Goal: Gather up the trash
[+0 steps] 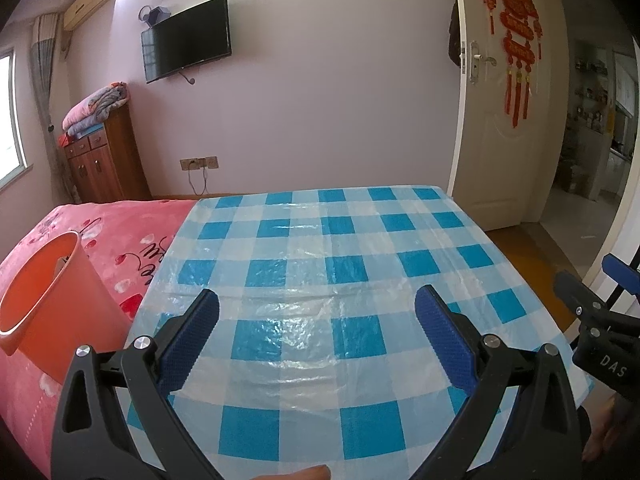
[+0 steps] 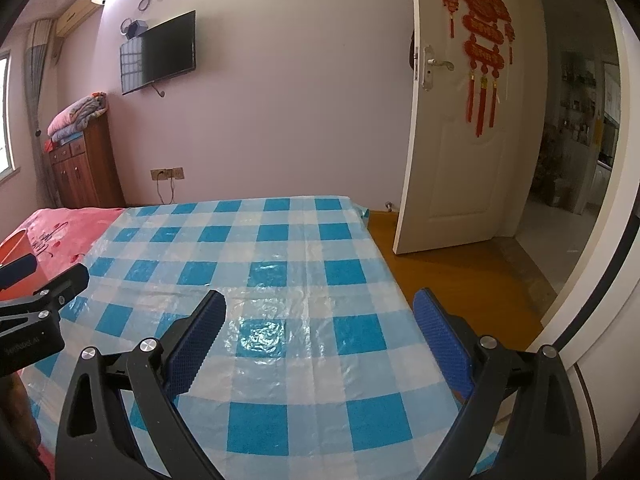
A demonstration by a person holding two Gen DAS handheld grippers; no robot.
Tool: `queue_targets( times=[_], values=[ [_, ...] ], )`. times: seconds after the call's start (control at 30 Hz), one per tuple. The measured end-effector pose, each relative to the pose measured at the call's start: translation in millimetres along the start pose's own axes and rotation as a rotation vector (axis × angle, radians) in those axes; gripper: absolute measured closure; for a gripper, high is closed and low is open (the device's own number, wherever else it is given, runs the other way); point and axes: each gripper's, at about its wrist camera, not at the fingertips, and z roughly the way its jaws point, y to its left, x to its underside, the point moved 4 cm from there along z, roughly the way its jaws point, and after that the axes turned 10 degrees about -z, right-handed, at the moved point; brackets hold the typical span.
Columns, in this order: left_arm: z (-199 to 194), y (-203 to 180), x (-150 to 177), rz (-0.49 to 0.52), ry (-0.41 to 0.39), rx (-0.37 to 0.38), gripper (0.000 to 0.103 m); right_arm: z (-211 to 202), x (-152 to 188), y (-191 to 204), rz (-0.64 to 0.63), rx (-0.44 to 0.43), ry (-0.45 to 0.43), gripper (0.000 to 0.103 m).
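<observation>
An orange bin is seen on the pink bedspread, just left of the blue checked cloth. Above the cloth, the left gripper and right gripper are held with fingers spread wide, gripping nothing.

This is a bedroom in a home. A flat television hangs on the far pale wall, folded quilts sit on a wooden cabinet at far left by a curtained window, a pink floral bedspread lies near left, and a red knot ornament decorates the open white door at right.
</observation>
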Motion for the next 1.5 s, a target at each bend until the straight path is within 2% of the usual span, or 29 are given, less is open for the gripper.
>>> queue_targets(
  times=[0.3,0.97,1.2,1.5],
  values=[
    [9.3,7.9,4.1,-0.01,0.019,-0.012,0.004,5.5,-0.2,15.5,-0.044,-0.004,0.004,0.009],
    [47.1,11.6,17.2,-0.009,0.078,-0.045,0.004,41.9,5.1,30.6,-0.058,-0.065,0.055,0.009],
    [84.5,11.5,33.7,-0.031,0.157,-0.07,0.004,79.3,15.3,31.4,-0.041,-0.088,0.123,0.009],
    [141.8,11.3,53.5,-0.072,0.269,-0.127,0.004,145.7,29.4,45.5,-0.064,-0.111,0.268,0.009]
  ],
)
